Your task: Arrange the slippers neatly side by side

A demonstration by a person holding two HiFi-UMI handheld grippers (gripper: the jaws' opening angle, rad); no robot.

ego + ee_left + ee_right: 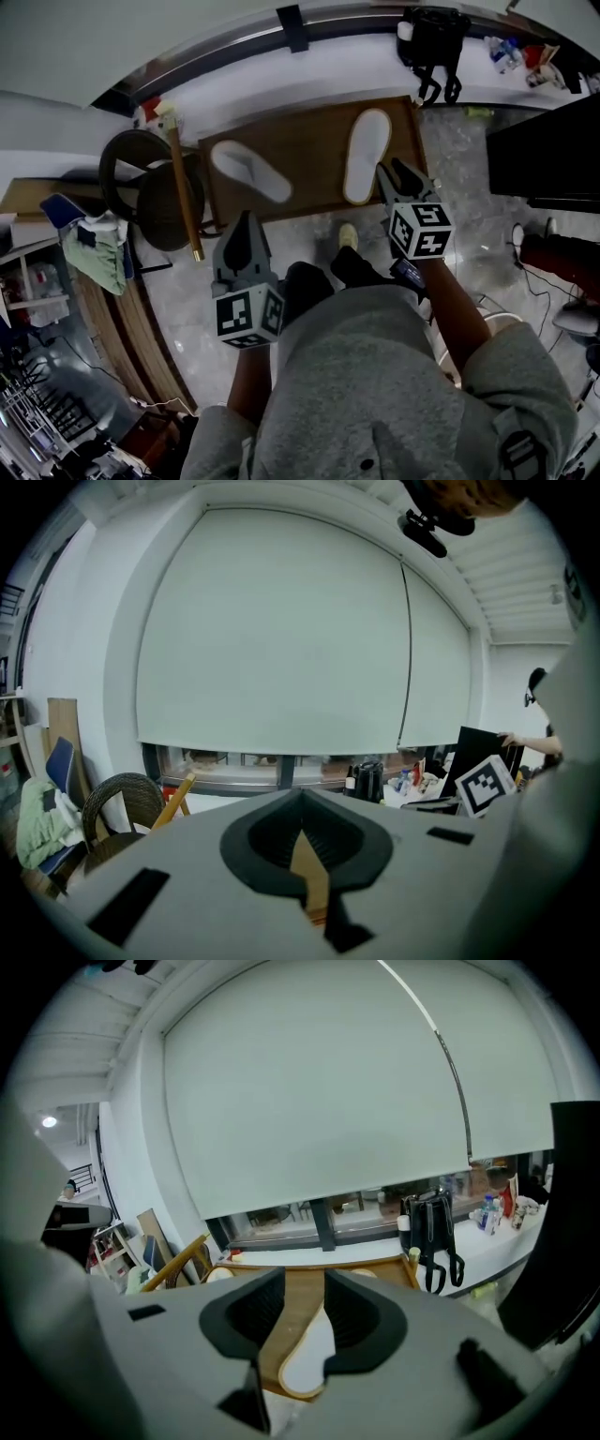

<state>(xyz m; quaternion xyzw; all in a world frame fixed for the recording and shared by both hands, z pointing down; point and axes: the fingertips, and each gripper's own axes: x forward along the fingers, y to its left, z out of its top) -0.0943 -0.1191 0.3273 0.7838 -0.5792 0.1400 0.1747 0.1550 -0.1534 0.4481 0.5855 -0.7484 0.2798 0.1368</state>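
Observation:
Two white slippers lie on a brown board on the floor. The left slipper lies slanted, while the right slipper points straight away from me. My right gripper hovers at the near end of the right slipper, its jaws open and holding nothing. In the right gripper view, that slipper and the board show through the gap of the right gripper. My left gripper sits near the board's front edge, below the left slipper, and is shut and empty. In its own view the left gripper shows only a thin slit.
A wicker chair and a leaning wooden stick stand left of the board. A black backpack rests against the windowsill at the back right, with bottles beside it. A dark cabinet is on the right. My legs and feet are close to the board.

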